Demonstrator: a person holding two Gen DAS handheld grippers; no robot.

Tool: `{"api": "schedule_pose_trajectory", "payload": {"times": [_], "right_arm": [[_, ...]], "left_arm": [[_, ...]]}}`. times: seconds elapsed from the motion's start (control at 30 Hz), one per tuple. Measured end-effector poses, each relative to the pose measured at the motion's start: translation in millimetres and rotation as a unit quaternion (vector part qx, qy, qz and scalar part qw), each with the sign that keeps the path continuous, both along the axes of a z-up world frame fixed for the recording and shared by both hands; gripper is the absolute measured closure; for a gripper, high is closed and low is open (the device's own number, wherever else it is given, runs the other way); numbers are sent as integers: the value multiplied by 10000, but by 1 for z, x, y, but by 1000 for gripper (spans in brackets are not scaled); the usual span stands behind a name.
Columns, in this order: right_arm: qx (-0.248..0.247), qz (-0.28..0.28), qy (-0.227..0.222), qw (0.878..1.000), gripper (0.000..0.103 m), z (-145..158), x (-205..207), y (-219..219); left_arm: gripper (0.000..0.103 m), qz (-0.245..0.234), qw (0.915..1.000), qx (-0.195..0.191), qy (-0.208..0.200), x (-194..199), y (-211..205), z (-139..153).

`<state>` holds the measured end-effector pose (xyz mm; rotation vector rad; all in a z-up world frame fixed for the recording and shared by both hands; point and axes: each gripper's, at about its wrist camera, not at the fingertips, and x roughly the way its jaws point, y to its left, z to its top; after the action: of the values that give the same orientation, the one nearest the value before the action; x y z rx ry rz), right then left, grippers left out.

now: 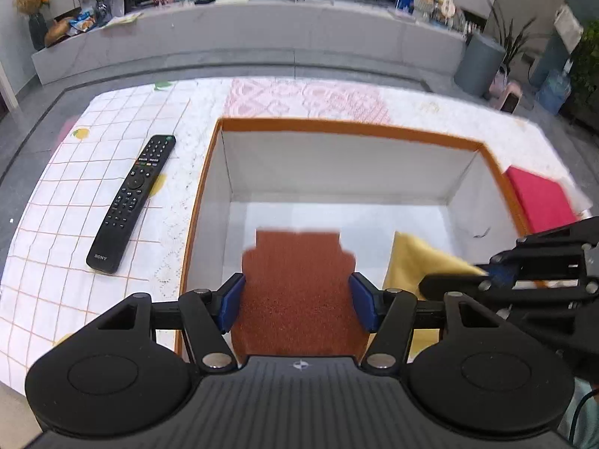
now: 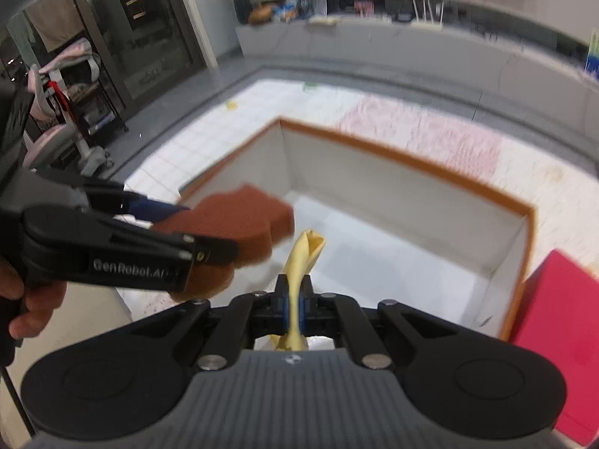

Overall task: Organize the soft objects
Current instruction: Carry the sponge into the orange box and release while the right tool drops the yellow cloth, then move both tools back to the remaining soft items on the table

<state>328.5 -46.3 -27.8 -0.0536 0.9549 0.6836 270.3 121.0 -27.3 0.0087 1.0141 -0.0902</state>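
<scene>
Brown sponge (image 1: pixel 297 284) lengthwise along left gripper (image 1: pixel 297 301)

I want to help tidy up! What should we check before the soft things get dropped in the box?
1. Brown sponge between the left gripper's fingers: ok.
2. Yellow cloth pinched by the right gripper: ok.
3. Both soft things over the open box: ok.
4. Free floor inside the box: ok.
5. Remote lies outside the box: ok.
6. Red cloth still outside the box: not ok.
</scene>
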Motion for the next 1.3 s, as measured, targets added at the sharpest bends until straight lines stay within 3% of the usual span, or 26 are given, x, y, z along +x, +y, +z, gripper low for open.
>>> {"api": "schedule_pose_trajectory", "payload": {"times": [0.1,0.47,0.6,0.73,0.8,1.03,1.17,1.3], "right_arm": [[-15,19,253,9997,101,-18,13,6],[1,171,787,9968,97,-55,25,18],[-5,210,769,9968,91,-57,25,20],[-2,156,716,9973,71,-55,19,16],[-52,151,606,9980,67,-52,18,16],[-166,127,341,9992,56,-42,12,12],[-202,95,233,9995,55,-37,8,9],[-214,32,182,9996,55,-32,6,2]], "left_arm": [[34,-77,9990,432,54,8,-6,-7],[32,-221,9947,990,142,18,-13,-38],[24,-194,9962,835,167,16,-11,-34],[21,-137,9975,688,121,16,-7,-31],[20,-75,9984,547,125,14,-3,-28],[14,-9,9994,332,-64,10,1,-17],[14,120,9997,173,-98,9,3,-12],[21,107,9997,112,-198,0,1,-3]]}}
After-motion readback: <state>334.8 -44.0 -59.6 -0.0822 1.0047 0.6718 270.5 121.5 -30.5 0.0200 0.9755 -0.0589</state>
